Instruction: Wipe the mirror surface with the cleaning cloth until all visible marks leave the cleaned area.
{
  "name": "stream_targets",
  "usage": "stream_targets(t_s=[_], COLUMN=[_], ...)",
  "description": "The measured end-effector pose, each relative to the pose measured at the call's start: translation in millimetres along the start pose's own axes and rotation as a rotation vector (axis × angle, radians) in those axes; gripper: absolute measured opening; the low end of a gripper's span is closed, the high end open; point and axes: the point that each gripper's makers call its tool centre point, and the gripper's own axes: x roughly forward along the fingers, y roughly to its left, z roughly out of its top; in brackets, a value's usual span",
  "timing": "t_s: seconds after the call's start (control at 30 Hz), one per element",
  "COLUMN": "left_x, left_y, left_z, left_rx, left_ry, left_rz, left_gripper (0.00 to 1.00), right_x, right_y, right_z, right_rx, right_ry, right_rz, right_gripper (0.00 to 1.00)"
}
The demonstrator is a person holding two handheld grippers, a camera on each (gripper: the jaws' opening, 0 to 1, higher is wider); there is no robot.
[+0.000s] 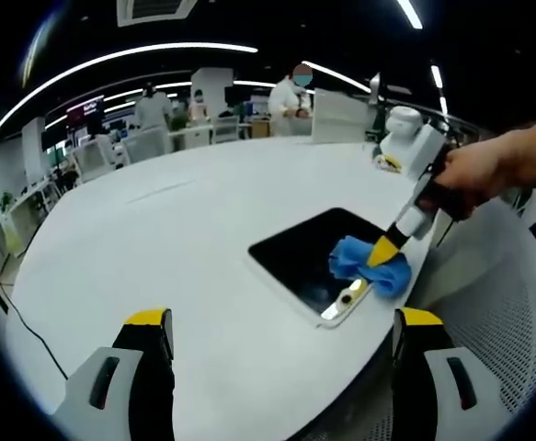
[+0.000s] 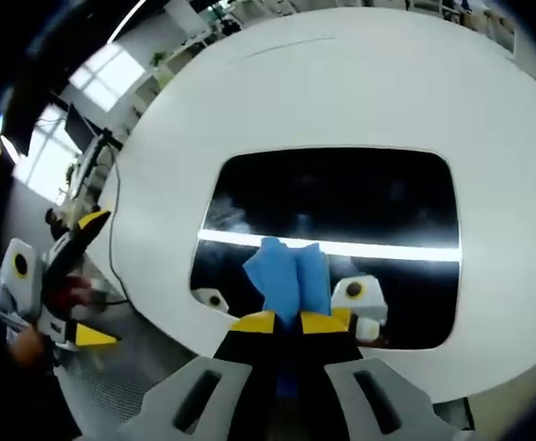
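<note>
A dark rectangular mirror [image 1: 309, 248] lies flat near the edge of a white round table [image 1: 176, 239]. On its near corner rests a blue cleaning cloth [image 1: 370, 266]. My right gripper [image 1: 384, 250], held by a hand [image 1: 488, 170], comes down from the right and is shut on the cloth. In the right gripper view the cloth [image 2: 286, 271] is pinched between the yellow-tipped jaws of the right gripper [image 2: 286, 322] and pressed on the mirror [image 2: 341, 197], which reflects a ceiling light strip. My left gripper [image 1: 283, 317] hovers open over bare table, short of the mirror; the left gripper [image 2: 56, 276] also appears beyond the table edge.
The table edge [image 2: 157, 303] runs close behind the mirror's near side. A mesh chair [image 1: 516, 303] stands off the table at the right. Far back are desks, chairs and several people [image 1: 290, 92] in an open office.
</note>
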Motion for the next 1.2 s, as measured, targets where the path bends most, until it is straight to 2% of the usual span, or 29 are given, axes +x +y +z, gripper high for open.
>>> stream_targets(t_s=[0.47,0.6,1.2], left_x=[0.3,0.5,-0.2], left_y=[-0.8,-0.6,0.8], left_z=[-1.6,-1.8,-1.7], left_rx=[-0.005,-0.005,-0.011], left_ry=[0.008,0.007,0.003], left_rz=[-0.005,-0.005,0.000], left_gripper=[1.00,1.00,1.00], right_x=[-1.6,-1.9,-1.2], right_y=[-2.5,-2.4,-5.2], right_z=[-1.3,-1.0,3.0], right_rx=[-0.004,0.021,0.005], right_ry=[-0.004,-0.003,-0.004], right_rz=[-0.011,-0.014,-0.045], right_gripper=[0.02,0.02,0.02])
